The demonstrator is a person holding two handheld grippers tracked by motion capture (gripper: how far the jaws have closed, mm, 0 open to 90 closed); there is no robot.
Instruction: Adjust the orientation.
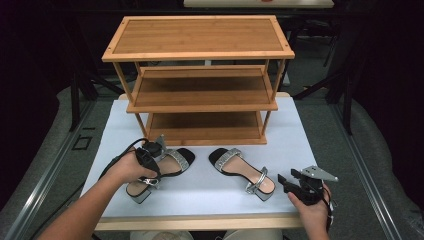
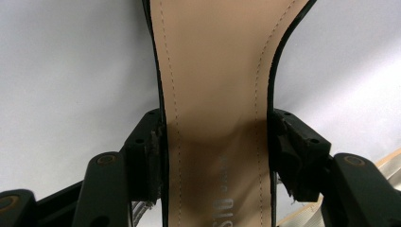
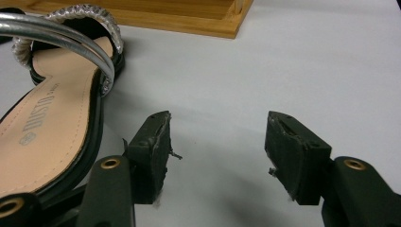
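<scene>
Two block-heel sandals with silver straps lie on the white table top. The left sandal [image 1: 176,161] has my left gripper [image 1: 151,169] over its middle, pointing down. In the left gripper view the two pads press against both edges of the tan insole [image 2: 215,94], so the left gripper [image 2: 216,142] is shut on the sandal's waist. The right sandal [image 1: 242,171] lies free, toe toward the rack. My right gripper [image 1: 284,182] rests just right of its heel. Its jaws stand open over bare table, so the right gripper [image 3: 217,137] holds nothing, with the sandal [image 3: 52,127] to its left.
A three-tier wooden shoe rack [image 1: 200,55] stands at the back of the white table top [image 1: 200,202], all its shelves bare. Its bottom board [image 3: 189,19] is close beyond the right sandal's toe. The table's wooden front edge [image 1: 200,221] runs near both hands.
</scene>
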